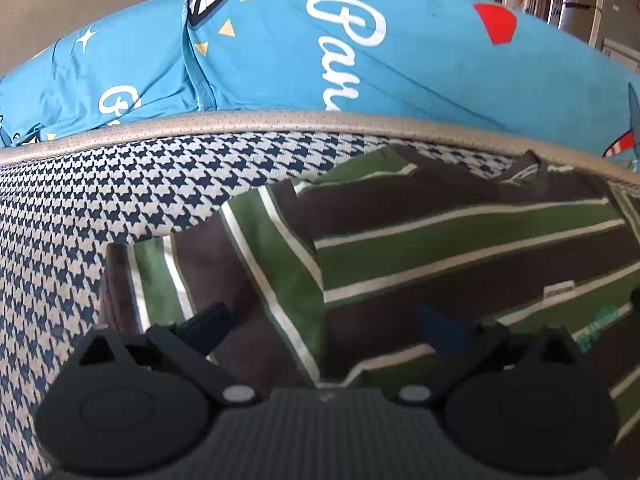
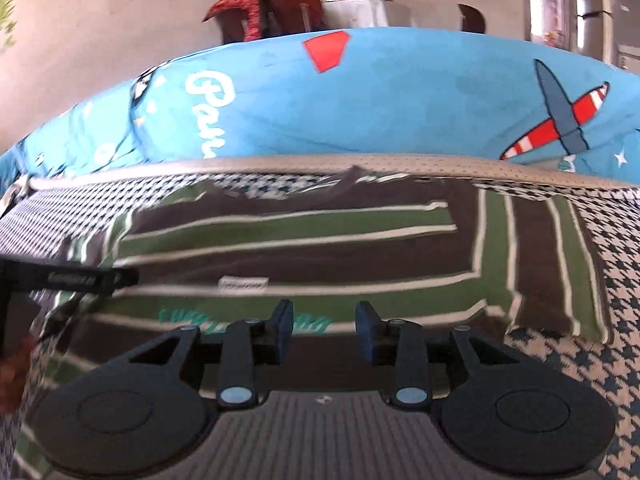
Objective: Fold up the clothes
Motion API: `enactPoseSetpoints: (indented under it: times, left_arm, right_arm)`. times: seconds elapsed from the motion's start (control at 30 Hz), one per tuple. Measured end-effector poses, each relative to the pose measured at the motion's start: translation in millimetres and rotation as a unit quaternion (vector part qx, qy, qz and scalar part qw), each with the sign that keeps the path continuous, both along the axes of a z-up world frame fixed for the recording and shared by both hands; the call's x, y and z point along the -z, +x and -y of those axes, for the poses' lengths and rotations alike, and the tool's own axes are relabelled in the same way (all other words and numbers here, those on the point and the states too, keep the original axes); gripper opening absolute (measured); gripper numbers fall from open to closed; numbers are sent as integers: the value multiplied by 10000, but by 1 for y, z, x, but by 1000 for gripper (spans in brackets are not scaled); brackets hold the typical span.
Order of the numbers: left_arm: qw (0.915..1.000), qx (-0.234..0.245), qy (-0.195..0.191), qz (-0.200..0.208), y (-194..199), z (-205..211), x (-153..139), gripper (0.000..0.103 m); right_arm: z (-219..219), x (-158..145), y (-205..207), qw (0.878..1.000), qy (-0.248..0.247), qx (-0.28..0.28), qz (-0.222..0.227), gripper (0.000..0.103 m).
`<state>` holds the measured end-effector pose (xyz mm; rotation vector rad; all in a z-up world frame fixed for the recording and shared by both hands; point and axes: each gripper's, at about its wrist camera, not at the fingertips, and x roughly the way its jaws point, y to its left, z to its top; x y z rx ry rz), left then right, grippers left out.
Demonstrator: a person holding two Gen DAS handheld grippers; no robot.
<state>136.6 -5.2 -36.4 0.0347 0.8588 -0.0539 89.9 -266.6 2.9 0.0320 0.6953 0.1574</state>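
Striped shirt (image 2: 304,240) lies flat on the houndstooth mat (image 1: 80,216), collar toward the blue bedding (image 1: 400,60), long axis running from tools to bedding; both sleeves look folded in. Left tool (image 1: 320,332): spread wide, nothing between the pads, over the left sleeve. Right tool (image 2: 324,328): parted, empty, above the lower body. Risk: a one-layer pinch could drag the folded sleeve open; uneven lift would skew the hem.

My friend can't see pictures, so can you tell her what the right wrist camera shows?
A striped shirt, brown and green with thin white lines, lies on a houndstooth surface. The right gripper hovers over it, fingers apart with nothing between them. A blue cushion with an airplane print sits behind.
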Motion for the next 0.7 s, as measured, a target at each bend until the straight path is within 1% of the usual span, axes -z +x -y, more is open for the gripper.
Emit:
enactPoseSetpoints:
  times: [0.1,0.17,0.33,0.43,0.5,0.63,0.7]
  left_arm:
    - [9999,-22,101,23,4,0,4,103]
    - [9997,-164,158,34,8,-4,3,103]
    - [9982,-602,8,-43,15,-21,3,103]
    - [9974,-672,240,26,16,-20,0,103]
    - [9969,-729,295,51,17,-21,-2,103]
    - [9967,-805,144,-1,18,-25,-4,103]
    - [9969,-786,17,-34,17,-26,-5,103]
  right_arm:
    - [12,-2,8,9995,-84,294,90,35]
    - [23,-3,12,9986,-122,499,135,35]
    - [58,0,19,9937,-142,1105,134,35]
    - [80,2,24,9894,-53,1447,95,36]
    - [94,3,26,9854,1,1700,64,36]
    - [115,4,29,9789,50,2042,49,36]
    - [125,4,30,9755,66,2200,44,40]
